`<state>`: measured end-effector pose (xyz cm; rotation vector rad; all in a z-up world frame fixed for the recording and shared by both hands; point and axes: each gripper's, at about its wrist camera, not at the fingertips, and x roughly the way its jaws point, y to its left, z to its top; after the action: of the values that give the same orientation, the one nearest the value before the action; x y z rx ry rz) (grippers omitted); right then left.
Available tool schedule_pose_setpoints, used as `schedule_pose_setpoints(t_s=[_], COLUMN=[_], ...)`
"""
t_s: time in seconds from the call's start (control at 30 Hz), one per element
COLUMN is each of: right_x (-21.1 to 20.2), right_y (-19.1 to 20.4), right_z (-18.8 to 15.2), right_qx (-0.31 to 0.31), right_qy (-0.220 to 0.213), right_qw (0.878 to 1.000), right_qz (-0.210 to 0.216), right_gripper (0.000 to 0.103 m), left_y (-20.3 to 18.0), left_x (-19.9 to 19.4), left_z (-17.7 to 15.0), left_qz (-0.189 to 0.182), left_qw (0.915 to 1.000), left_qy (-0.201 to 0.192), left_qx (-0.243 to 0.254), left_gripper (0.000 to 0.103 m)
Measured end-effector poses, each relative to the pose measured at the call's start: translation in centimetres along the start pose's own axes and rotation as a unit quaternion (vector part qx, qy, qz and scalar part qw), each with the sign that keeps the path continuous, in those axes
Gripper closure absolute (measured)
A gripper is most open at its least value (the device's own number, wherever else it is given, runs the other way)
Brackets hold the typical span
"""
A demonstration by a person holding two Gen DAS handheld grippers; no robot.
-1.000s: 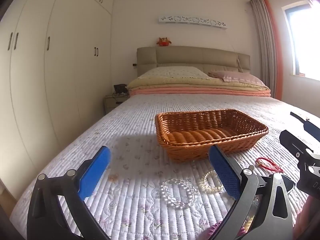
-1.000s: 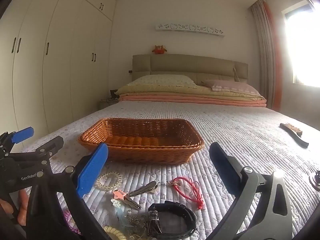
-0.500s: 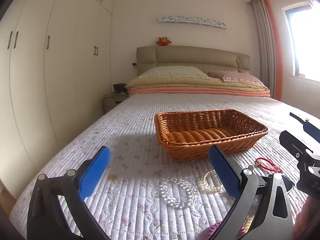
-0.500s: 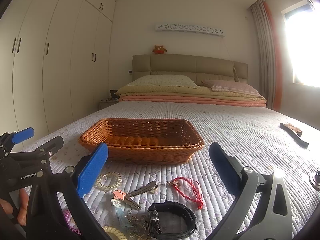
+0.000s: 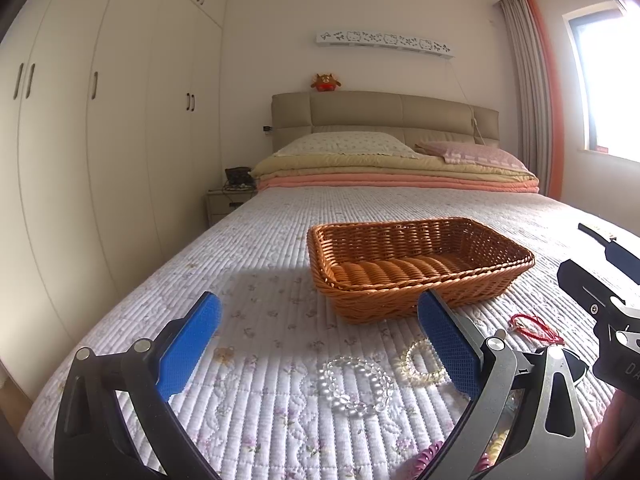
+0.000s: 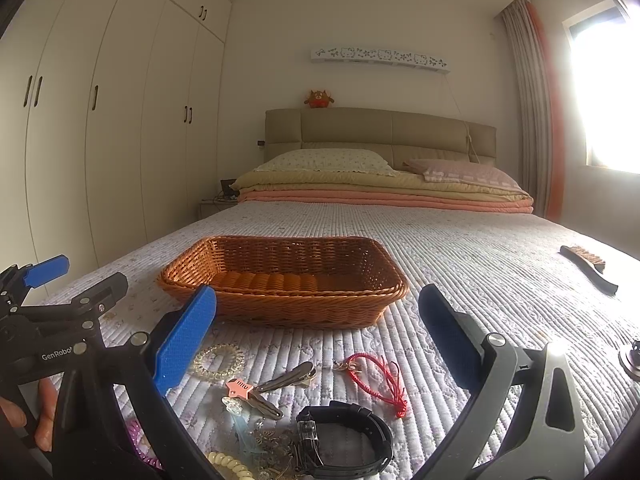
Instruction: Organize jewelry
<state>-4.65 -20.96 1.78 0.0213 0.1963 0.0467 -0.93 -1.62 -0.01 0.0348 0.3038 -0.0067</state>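
Note:
An empty wicker basket [image 5: 416,264] [image 6: 284,280] sits on the quilted bed. My left gripper [image 5: 320,340] is open over a clear bead bracelet [image 5: 354,380]; a pale coil bracelet [image 5: 420,362] and a red cord bracelet [image 5: 534,326] lie to its right. My right gripper [image 6: 316,332] is open above a red cord bracelet [image 6: 378,378], hair clips [image 6: 268,392], a black watch [image 6: 344,440] and a clear coil ring [image 6: 218,360]. Nothing is held by either. Each gripper shows at the edge of the other's view.
A black-handled brush [image 6: 588,270] lies on the bed at the right. Folded blankets and pillows [image 5: 392,168] are stacked at the headboard. Wardrobes [image 5: 100,140] line the left wall; a window [image 5: 608,88] is at right. A hand [image 6: 44,420] holds the left tool.

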Motion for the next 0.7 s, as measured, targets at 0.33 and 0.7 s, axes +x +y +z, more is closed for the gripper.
schedule_pose_setpoints(t_s=[0.33,0.7], right_x=[0.15,0.14], right_y=[0.03,0.04], right_z=[0.02,0.00], right_qx=[0.000,0.001], right_qy=[0.001,0.001], right_qw=[1.000,1.000], right_qz=[0.000,0.001], right_gripper=[0.006,0.006], left_y=[-0.17,-0.10], left_x=[-0.15,-0.02], left_z=[-0.04,0.01], left_qz=[-0.001,-0.001], left_qw=[1.0000,1.0000], left_qy=[0.000,0.001], left_qx=[-0.002,-0.001], left_gripper=[0.007,0.007])
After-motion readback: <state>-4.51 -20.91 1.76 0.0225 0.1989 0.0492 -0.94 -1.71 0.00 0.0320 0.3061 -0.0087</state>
